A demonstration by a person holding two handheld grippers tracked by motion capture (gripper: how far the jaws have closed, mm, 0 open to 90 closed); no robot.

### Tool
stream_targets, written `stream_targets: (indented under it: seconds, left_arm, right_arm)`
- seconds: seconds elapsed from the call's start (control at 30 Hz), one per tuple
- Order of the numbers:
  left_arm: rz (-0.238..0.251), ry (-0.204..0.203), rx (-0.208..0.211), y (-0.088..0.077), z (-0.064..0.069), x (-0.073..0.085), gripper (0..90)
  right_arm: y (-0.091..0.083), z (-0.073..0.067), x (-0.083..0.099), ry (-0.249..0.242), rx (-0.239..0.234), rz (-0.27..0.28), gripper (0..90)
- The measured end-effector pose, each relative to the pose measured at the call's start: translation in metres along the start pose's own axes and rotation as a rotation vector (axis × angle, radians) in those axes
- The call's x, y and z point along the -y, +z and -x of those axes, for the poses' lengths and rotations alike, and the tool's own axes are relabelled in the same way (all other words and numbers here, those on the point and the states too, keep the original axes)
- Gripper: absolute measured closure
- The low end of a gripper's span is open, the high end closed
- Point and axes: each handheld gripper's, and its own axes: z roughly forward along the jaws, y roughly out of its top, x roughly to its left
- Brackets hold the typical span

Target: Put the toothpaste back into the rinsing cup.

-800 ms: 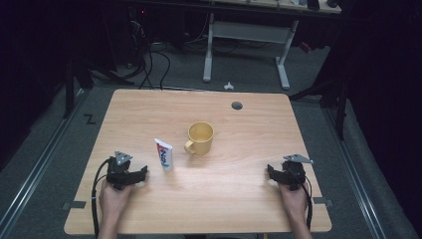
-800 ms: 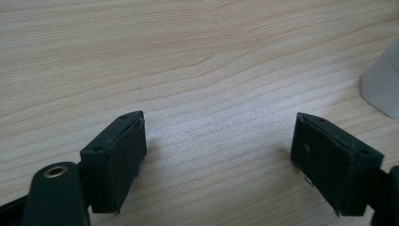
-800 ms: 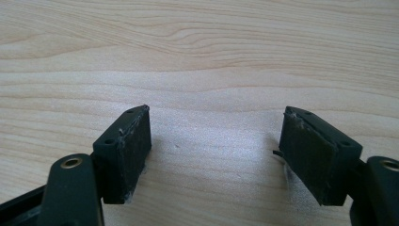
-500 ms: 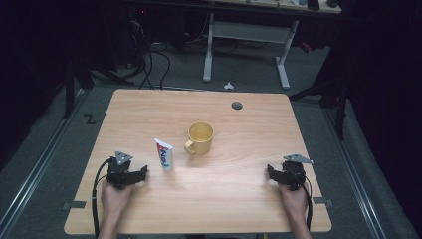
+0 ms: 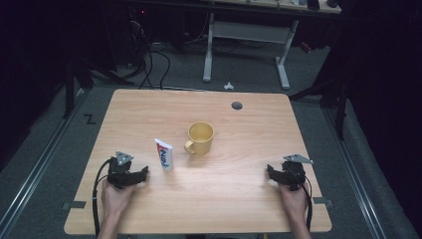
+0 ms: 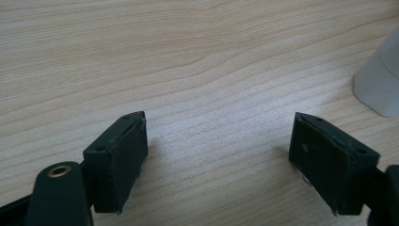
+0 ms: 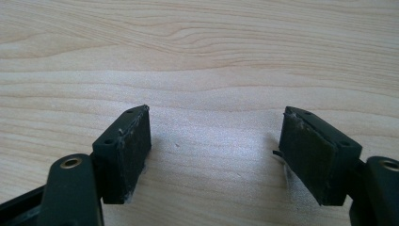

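Note:
A yellow mug [image 5: 201,138] stands upright near the middle of the wooden table [image 5: 249,124], its handle turned to the front left. Just left of it stands a white toothpaste tube [image 5: 163,154] with red and blue print; its white base [image 6: 379,80] shows at the right edge of the left gripper view. My left gripper [image 5: 142,174] rests low on the table at the front left, a short way left of the tube, open, with bare wood between its jaws [image 6: 216,155]. My right gripper [image 5: 271,173] rests at the front right, open over bare wood [image 7: 214,150].
A small dark round hole [image 5: 237,105] sits in the table near its far edge. Beyond the table stand a white desk frame [image 5: 249,45], cables [image 5: 149,55] and a small white object [image 5: 228,86] on the grey floor. A metal rail [image 5: 45,154] runs along the left.

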Motion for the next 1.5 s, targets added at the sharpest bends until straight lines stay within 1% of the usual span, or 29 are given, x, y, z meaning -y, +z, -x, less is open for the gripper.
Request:
stream_targets:
  seconds: [0.07,0.23,0.3,0.4,0.47,0.53,0.7,0.83,0.97,1.03,1.07,1.1,1.13,1.17,1.23,1.27,1.33,1.5]
  left_arm:
    - [0.000,-0.008,0.009,-0.002,-0.001,0.001,21.9]
    - [0.003,-0.015,0.014,-0.006,-0.001,0.003,22.6]
    - [0.008,-0.029,0.025,-0.008,-0.003,0.004,22.6]
    - [0.008,-0.034,0.031,-0.010,-0.003,0.005,22.7]
    - [0.010,-0.043,0.039,-0.014,-0.003,0.005,22.4]
    - [0.011,-0.047,0.039,-0.015,-0.003,0.006,21.6]
    - [0.016,-0.017,0.024,-0.025,0.003,0.007,21.4]
    - [0.016,-0.013,0.027,-0.030,0.006,0.008,21.2]
    - [0.021,0.005,0.026,-0.036,0.014,0.009,20.8]
    - [0.026,0.013,0.037,-0.038,0.019,0.010,20.8]
    - [0.026,0.013,0.037,-0.038,0.019,0.010,20.8]
    - [0.032,0.017,0.040,-0.039,0.023,0.009,20.6]
    - [0.032,0.017,0.040,-0.039,0.023,0.009,20.6]
    - [0.036,0.025,0.043,-0.041,0.028,0.008,20.7]
    - [0.041,0.026,0.045,-0.041,0.030,0.008,20.6]
    - [0.032,0.031,0.064,-0.042,0.034,0.006,21.2]
    - [0.025,0.033,0.081,-0.042,0.037,0.004,21.5]
    - [0.033,0.040,0.094,-0.042,0.044,-0.001,22.2]
  right_arm:
    - [0.000,0.000,0.000,-0.001,0.001,-0.002,25.7]
    - [0.000,0.000,0.000,-0.001,0.001,-0.002,25.7]
    - [0.000,0.000,0.000,-0.001,0.000,0.000,25.7]
    - [0.000,0.000,0.000,0.000,0.000,-0.001,25.7]
    - [0.000,0.000,0.000,-0.001,0.000,-0.001,25.7]
    - [0.000,0.000,0.000,-0.001,0.001,-0.002,25.7]
    - [0.000,0.000,0.000,-0.001,0.001,-0.001,25.7]
    - [0.000,0.000,0.000,-0.001,0.000,0.000,25.7]
    - [0.000,0.000,0.000,-0.005,0.000,-0.001,25.7]
    - [0.000,0.000,0.000,-0.005,0.000,-0.001,25.7]
    - [0.000,0.000,0.000,-0.005,-0.001,0.001,25.7]
    - [0.000,0.000,0.000,-0.005,0.000,-0.001,25.7]
    - [0.000,0.000,0.000,-0.005,0.000,-0.001,25.7]
    - [0.000,0.000,0.000,-0.002,-0.001,-0.001,25.7]
    - [0.000,0.000,0.000,0.000,-0.001,-0.002,25.7]
    - [-0.001,-0.001,0.000,0.000,0.000,-0.002,25.7]
    - [-0.001,-0.001,0.000,0.000,-0.001,-0.002,25.7]
    - [-0.001,-0.001,0.000,0.000,0.000,-0.002,25.7]
